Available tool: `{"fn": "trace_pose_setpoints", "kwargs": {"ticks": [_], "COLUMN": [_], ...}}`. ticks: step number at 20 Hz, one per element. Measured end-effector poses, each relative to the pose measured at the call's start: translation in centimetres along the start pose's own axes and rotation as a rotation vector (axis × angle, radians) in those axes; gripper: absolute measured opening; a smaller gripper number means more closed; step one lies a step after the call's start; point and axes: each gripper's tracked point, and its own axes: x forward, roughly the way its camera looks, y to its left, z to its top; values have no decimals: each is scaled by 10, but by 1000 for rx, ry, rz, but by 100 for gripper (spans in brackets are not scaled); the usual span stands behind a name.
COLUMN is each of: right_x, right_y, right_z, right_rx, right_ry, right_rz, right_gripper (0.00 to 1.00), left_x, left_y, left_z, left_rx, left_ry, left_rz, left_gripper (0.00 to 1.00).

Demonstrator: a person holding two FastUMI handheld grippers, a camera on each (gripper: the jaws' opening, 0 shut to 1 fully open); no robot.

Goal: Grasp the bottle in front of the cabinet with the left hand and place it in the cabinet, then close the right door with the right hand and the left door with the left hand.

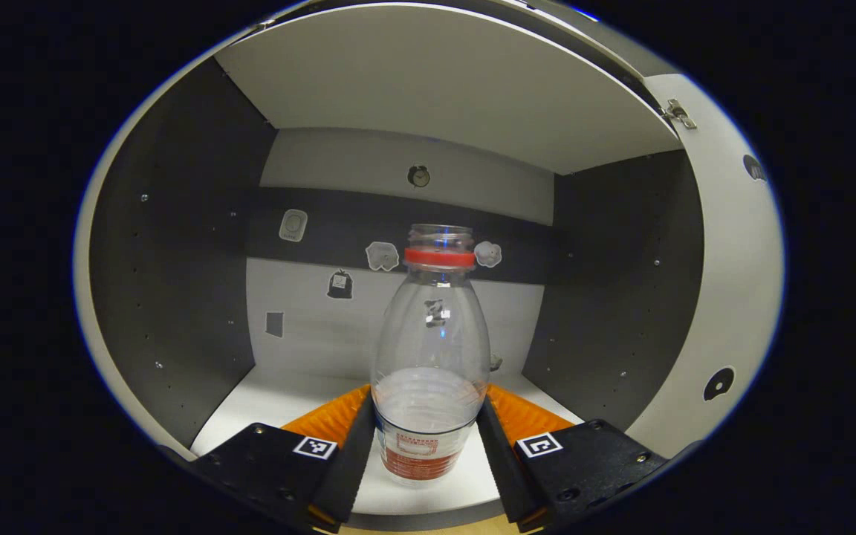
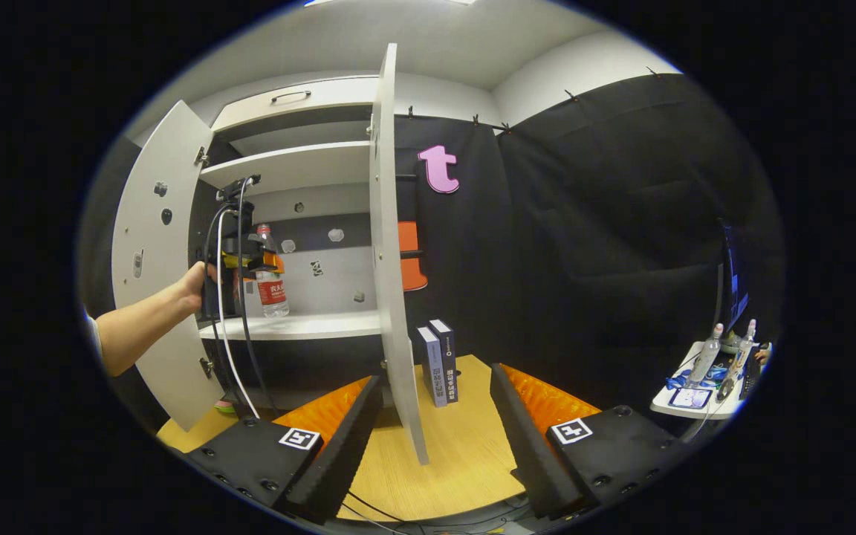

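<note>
The left gripper (image 1: 428, 431) squeezes the bottle (image 1: 432, 357) inside the cabinet (image 1: 428, 89); the right gripper (image 2: 435, 438) gapes, with the right door (image 2: 391, 245) at 12 o'clock, both doors not yet shut.

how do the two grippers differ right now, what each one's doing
The left gripper is closed on the bottle inside the cabinet; the right gripper holds nothing. The left's jaws sit narrow around the bottle, over the shelf; the right's are spread wide, with the right door edge-on between them. Both point toward the cabinet.

Black hand-held gripper (image 2: 434, 416) w/ square markers, screws, trailing cables (image 2: 229, 319).
</note>
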Motion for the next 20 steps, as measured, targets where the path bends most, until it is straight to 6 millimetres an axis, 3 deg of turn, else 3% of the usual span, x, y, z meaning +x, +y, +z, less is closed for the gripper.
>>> {"fn": "trace_pose_setpoints", "kwargs": {"ticks": [4,7,11,13,14,20], "right_x": [0,2,2,2,2,0], "right_y": [-7,-9,-13,-12,-12,-6], "right_z": [-4,-5,-6,-7,-7,-10], "right_rx": [-5,-3,-7,-5,-6,-9], "right_ry": [7,6,1,1,2,6], "right_rz": [-25,-32,-42,-40,-37,-17], "right_gripper": [97,97,97,97,97,97], "left_x": [26,31,31,28,27,-13], "left_y": [1,-1,-2,-2,-4,-11], "left_z": [-20,-35,-36,-39,-36,15], "left_rx": [47,31,30,42,44,19], "left_ry": [46,74,65,64,54,-116], "left_rz": [9,3,-1,-6,-9,-38], "left_gripper": [75,76,78,92,98,95]}}
